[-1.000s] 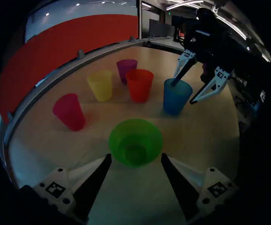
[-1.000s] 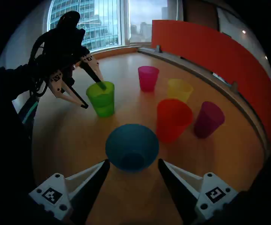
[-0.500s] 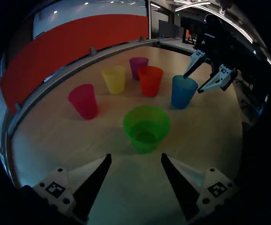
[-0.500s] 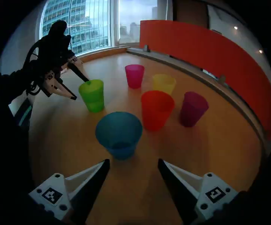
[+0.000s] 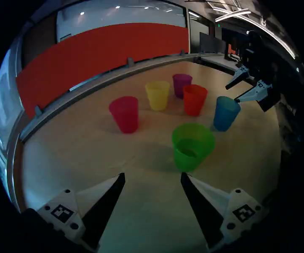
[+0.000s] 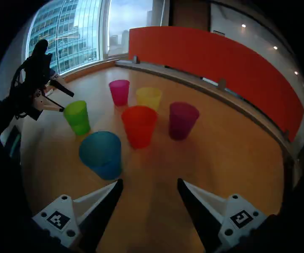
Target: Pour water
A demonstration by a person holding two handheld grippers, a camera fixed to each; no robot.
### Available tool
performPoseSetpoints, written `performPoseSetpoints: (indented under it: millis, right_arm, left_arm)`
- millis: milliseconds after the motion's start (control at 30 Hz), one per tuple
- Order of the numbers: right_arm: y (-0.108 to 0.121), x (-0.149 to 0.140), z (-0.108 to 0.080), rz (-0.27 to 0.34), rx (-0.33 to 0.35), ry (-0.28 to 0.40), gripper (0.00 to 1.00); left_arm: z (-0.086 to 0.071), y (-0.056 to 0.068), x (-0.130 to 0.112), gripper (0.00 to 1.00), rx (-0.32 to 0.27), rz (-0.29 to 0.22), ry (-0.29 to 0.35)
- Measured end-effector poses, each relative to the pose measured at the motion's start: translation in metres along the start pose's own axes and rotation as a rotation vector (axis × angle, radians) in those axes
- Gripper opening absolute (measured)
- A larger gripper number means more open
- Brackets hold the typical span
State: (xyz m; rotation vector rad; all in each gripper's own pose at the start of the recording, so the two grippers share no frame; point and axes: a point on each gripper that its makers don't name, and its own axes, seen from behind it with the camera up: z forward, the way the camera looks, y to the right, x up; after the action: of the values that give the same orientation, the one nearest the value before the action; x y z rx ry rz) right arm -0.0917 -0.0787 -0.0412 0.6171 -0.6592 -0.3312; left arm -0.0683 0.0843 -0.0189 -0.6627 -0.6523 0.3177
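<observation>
A wide wooden tabletop [image 5: 68, 160] runs beneath a long red panel [image 5: 101, 50] at its far edge. The left hand-held gripper [image 5: 152, 173] hangs over the tabletop with its fingers spread, grasping nothing. The right hand-held gripper [image 6: 149, 180] is likewise released and empty. Six cups stand upright in a loose cluster. The green cup [image 5: 193, 145] is nearest the left hand-held gripper and the blue cup [image 6: 101, 154] nearest the right one. Beyond them stand the orange cup [image 6: 139, 126], purple cup [image 6: 182, 120], yellow cup [image 6: 148, 98] and pink cup [image 6: 119, 92], near one another but apart. Whether any cup holds water cannot be told.
</observation>
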Motion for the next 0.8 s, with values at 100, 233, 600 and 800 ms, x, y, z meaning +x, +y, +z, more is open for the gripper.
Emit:
performPoseSetpoints:
  millis: [100,233,600,800]
  right_arm:
    - [0.013,0.007,-0.002,0.018,-0.049,0.027,0.99]
    - [0.027,0.017,-0.005,0.043,-0.103,0.065,1.00]
    - [0.063,0.059,-0.022,0.136,-0.270,0.245,0.99]
    - [0.085,0.083,-0.039,0.196,-0.368,0.363,0.99]
  left_arm:
    - [-0.001,-0.012,0.007,0.99,0.040,-0.035,0.036]
    - [-0.002,-0.030,0.016,0.99,0.107,-0.070,0.089]
    - [-0.022,-0.075,0.049,0.98,0.289,-0.158,0.273]
    - [-0.038,-0.086,0.070,0.98,0.354,-0.181,0.372]
